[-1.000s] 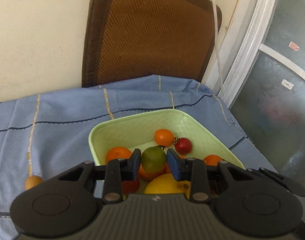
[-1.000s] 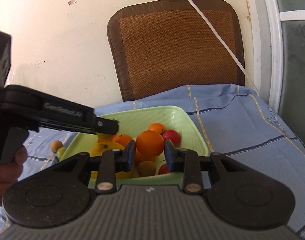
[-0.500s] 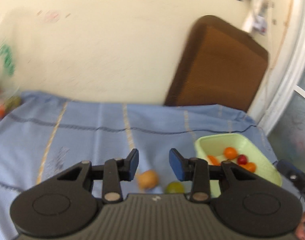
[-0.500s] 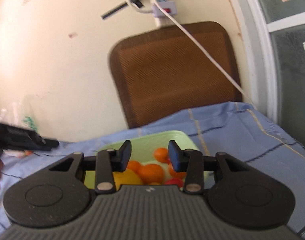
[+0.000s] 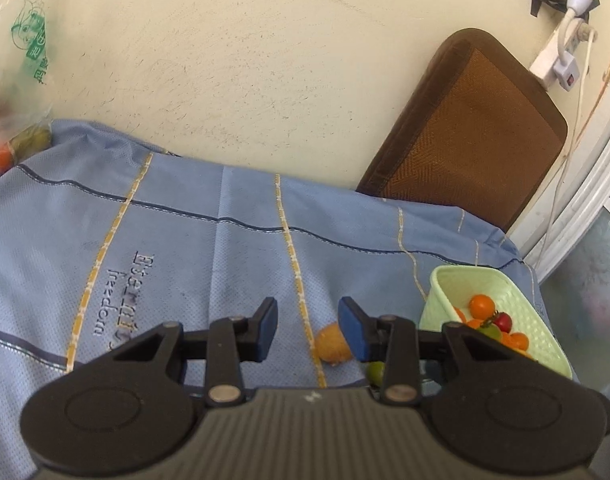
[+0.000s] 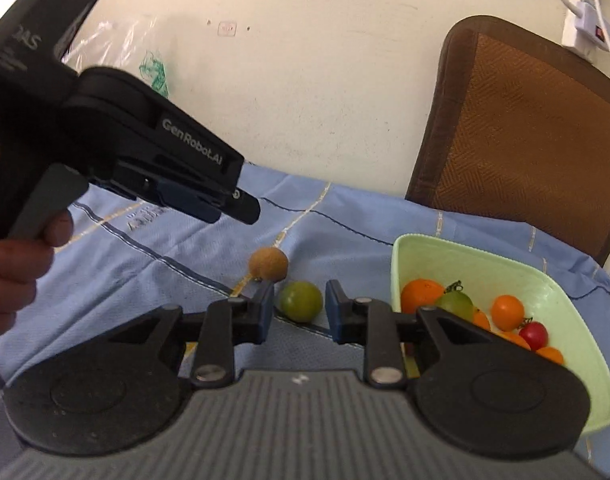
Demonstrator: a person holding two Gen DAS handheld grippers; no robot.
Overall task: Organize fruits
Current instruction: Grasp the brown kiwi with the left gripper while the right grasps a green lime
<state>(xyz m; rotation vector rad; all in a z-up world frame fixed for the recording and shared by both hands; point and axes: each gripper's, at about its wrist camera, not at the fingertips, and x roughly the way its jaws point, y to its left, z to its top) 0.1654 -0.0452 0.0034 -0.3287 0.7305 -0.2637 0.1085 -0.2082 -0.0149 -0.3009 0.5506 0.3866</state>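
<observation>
The left gripper (image 5: 308, 326) hangs above the blue cloth (image 5: 185, 248) that covers the bench, its fingers (image 5: 265, 330) parted with a narrow gap and nothing between them: released, touching no fruit. A small brown fruit (image 5: 332, 342) lies on the cloth just beyond the right-hand finger, and part of a green fruit (image 5: 375, 372) shows below that finger, half hidden by it. The right gripper (image 6: 299, 310) has just been closing its jaws; its fingers (image 6: 265, 314) now stand a little apart with the green fruit (image 6: 301, 301) seen in the gap, yet bare cloth shows on both sides of it, so the pads do not press on it and the gripper holds nothing. The brown fruit (image 6: 268, 264) sits just behind the green one, near it but apart. The light green basket (image 6: 445, 250) stands to the right, near the cloth's right edge, holding oranges (image 6: 507, 312), a red tomato (image 6: 534, 335) and a green fruit with a stem (image 6: 455, 303). In the right wrist view the left gripper (image 6: 245, 208) is held by a hand (image 6: 17, 268) above the cloth to the left. The widest open room is the flat cloth left of the two loose fruits, running back to the wall (image 5: 245, 60); a brown chair back (image 5: 465, 128) leans behind the basket.
</observation>
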